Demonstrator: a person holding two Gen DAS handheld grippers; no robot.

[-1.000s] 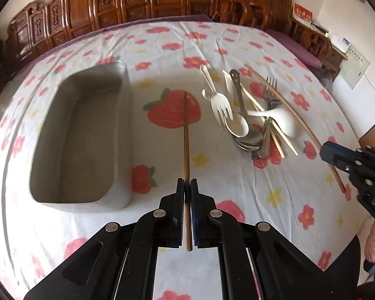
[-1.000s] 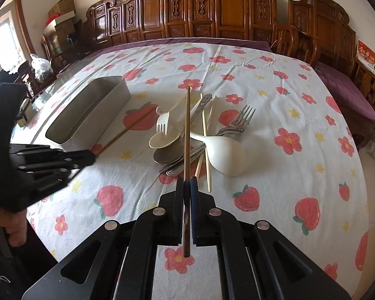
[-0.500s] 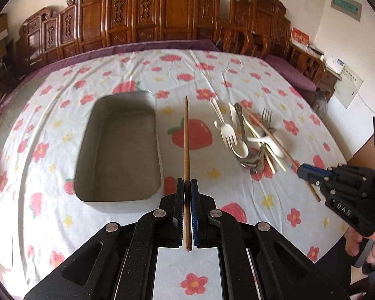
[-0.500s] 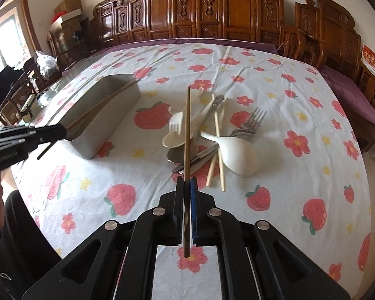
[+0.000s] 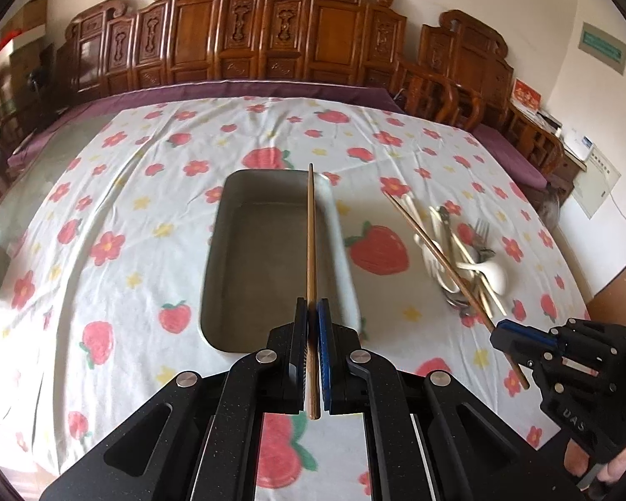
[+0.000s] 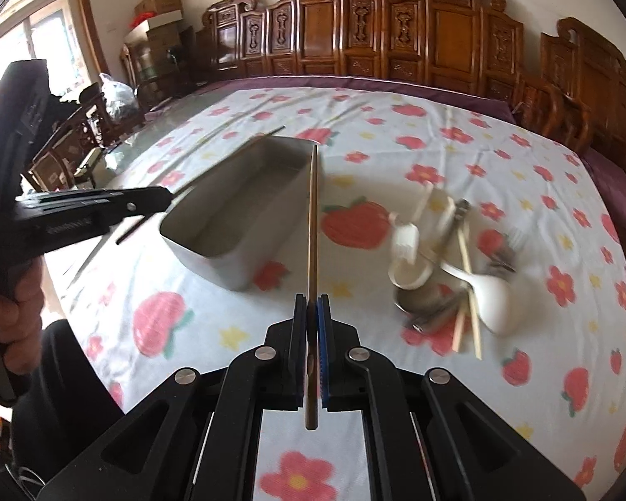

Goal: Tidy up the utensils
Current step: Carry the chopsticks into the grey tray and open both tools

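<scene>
Left hand-held gripper (image 5: 312,359) is clamped on a brown chopstick (image 5: 311,250), held near its butt end. The shaft is projected forward over the metal tray (image 5: 271,259); the tip is seen above the tray's far rim.

Right hand-held gripper (image 6: 311,355) is likewise closed on a second chopstick (image 6: 312,229), again gripped near the back end. Its tip is lined up with the tray's (image 6: 238,213) near-right corner, but whether it is over the inside cannot be told.

The tray looks empty. The remaining utensil pile (image 5: 463,259) is left on the flowered cloth covering the surface (image 5: 104,208), well to the right of the tray: white plastic fork and spoons, metal cutlery, pale chopsticks, all tangled.

Handling, judged:
- Chopsticks are taken as light, stiff and thin. A round, smooth shaft is likely to twist or slide between flat pads.
- An end grip leaves a long overhang, so small wrist rolls are amplified at the tip. A hold nearer mid-shaft would be steadier.
- Release should be made low and parallel to the tray's long axis, or bounce-out is risked.
- Pile items overlap, so lifting one may drag its neighbours.
</scene>
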